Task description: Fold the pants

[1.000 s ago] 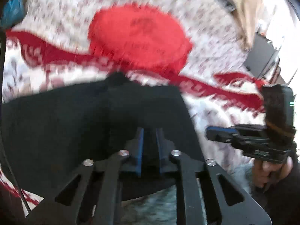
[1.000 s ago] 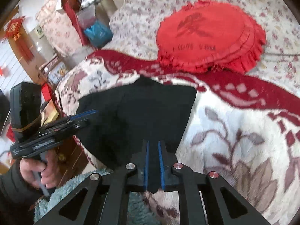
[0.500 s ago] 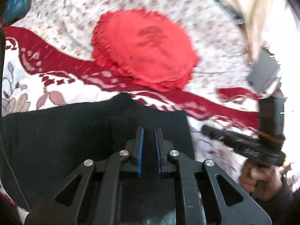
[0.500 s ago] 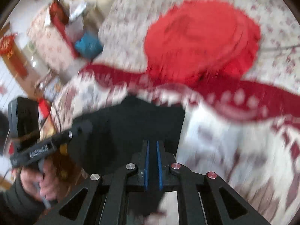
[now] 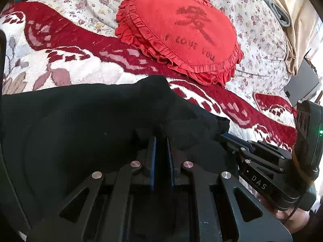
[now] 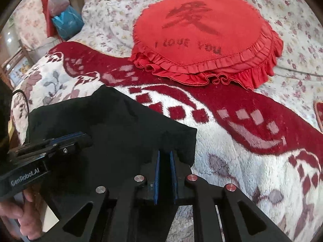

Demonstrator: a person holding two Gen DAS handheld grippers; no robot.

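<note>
Bedding fills both views: a red-and-white floral blanket (image 6: pixel 232 161) over the near part of the bed, a pale flowered sheet (image 6: pixel 113 14) beyond it, and a round red frilled cushion (image 5: pixel 181 34) lying far and centre. Black pants (image 5: pixel 84 125) lie on the near left of the blanket, already doubled into a thick dark slab whose far corner rises in a small peak.

Both grippers work the near edge of the cloth. Jaws of the left gripper (image 5: pixel 161 141) stand almost together with dark fabric bunched between the blue pads, so it looks clamped on the pants. Jaws of the right gripper (image 6: pixel 166 157) are also close, at the right-hand corner of the garment; they have just been parting a little, yet black cloth sits between them and I judge it pinched rather than freed.

Judging by the raised edge, the step in hand is laying a fold down flat. To do it well, bring both held points forward together and level, so the upper layer lands square on the lower. Keep the cloth lightly taut between the two grippers to avoid a ridge. Lower until the fabric rests on the blanket before either jaw lets go, or the corner may spring back.
</note>
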